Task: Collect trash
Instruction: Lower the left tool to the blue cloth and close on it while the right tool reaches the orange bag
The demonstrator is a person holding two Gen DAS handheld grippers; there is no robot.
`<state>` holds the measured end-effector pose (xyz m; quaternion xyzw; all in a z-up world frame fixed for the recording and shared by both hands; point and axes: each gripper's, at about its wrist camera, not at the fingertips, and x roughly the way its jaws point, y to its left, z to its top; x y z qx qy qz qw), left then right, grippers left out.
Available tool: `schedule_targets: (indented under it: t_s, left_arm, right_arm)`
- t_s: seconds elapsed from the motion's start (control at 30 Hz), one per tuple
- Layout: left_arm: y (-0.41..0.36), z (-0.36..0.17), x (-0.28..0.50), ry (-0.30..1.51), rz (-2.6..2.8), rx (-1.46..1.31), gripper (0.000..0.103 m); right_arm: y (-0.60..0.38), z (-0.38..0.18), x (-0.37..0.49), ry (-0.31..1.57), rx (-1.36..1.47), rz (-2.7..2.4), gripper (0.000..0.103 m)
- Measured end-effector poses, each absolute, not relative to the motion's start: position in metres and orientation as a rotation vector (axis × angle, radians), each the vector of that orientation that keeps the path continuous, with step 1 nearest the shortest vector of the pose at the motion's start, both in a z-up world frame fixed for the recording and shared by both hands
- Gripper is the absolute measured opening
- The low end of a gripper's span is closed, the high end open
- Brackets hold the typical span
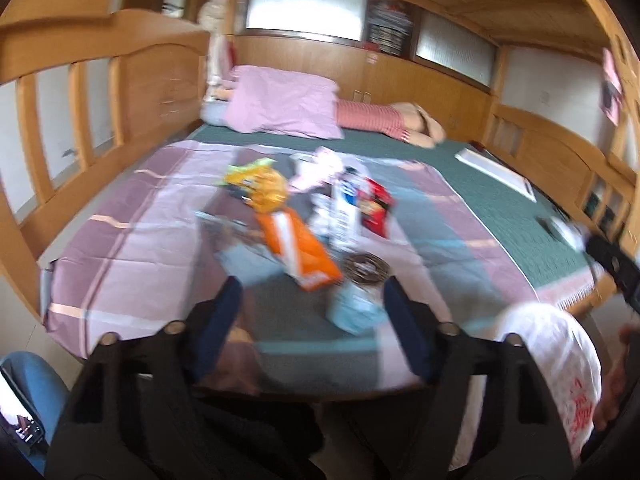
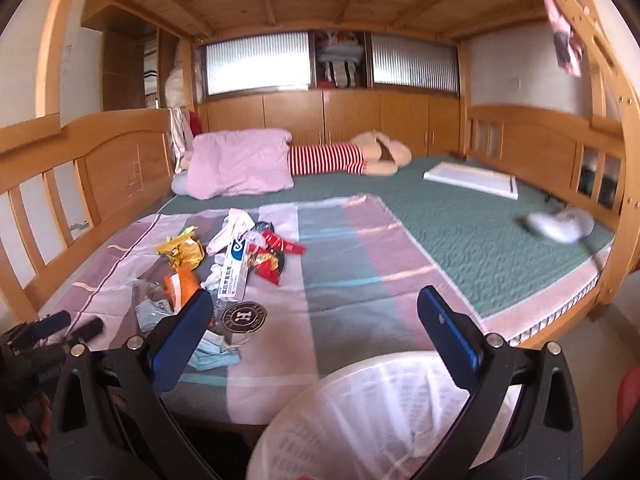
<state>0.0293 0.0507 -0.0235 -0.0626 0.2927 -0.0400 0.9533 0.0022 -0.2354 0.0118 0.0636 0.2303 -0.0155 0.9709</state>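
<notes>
Reaching over the near edge of the bed, the left hand-held gripper stands with its jaws apart and nothing between them; the blue face mask lies just ahead, toward its right finger, its long axis running across the line of reach. Beyond it the trash pile stretches away up the patterned sheet. The right hand-held gripper, jaws wide and empty, hangs over the lined bin, farther from the mask, so I judge the left hand better placed.
</notes>
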Motion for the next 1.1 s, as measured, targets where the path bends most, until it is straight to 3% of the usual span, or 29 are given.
schedule_targets:
  t_s: [0.07,0.1,0.2,0.27,0.4,0.53,0.73,0.83,0.9,1.1]
  left_arm:
    - [0.083,-0.023,0.048,0.597,-0.029,-0.241,0.062]
    - [0.096,-0.024,0.059,0.610,-0.010,-0.294,0.062]
    - [0.118,-0.039,0.102,0.709,-0.020,-0.443,0.060]
    - [0.109,-0.054,0.127,0.780,-0.038,-0.458,0.062]
    - [0.051,-0.100,0.166,0.961,-0.208,-0.413,0.083]
    - [0.002,-0.144,0.182,1.052,-0.264,-0.268,0.083]
    - [-0.001,-0.163,0.198,1.062,-0.185,-0.146,0.080]
    - [-0.006,-0.166,0.199,1.071,-0.193,-0.103,0.065]
    - [-0.010,-0.162,0.196,1.056,-0.230,-0.082,0.028]
    - [-0.006,-0.158,0.193,1.035,-0.248,-0.121,0.014]
  right_arm:
    - [-0.227,0.005,0.017,0.529,0.142,-0.022,0.098]
    - [-0.223,0.001,0.024,0.556,0.144,-0.022,0.087]
    - [-0.216,-0.012,0.043,0.633,0.194,0.004,0.066]
    - [-0.214,-0.017,0.048,0.664,0.224,0.011,0.065]
    - [-0.220,-0.024,0.056,0.704,0.241,-0.041,0.065]
    - [-0.231,-0.031,0.056,0.708,0.236,-0.086,0.070]
    - [-0.233,-0.046,0.077,0.775,0.217,-0.107,0.070]
    - [-0.225,-0.047,0.080,0.775,0.202,-0.094,0.070]
    - [-0.219,-0.050,0.083,0.781,0.179,-0.087,0.070]
    - [-0.210,-0.053,0.083,0.783,0.171,-0.083,0.068]
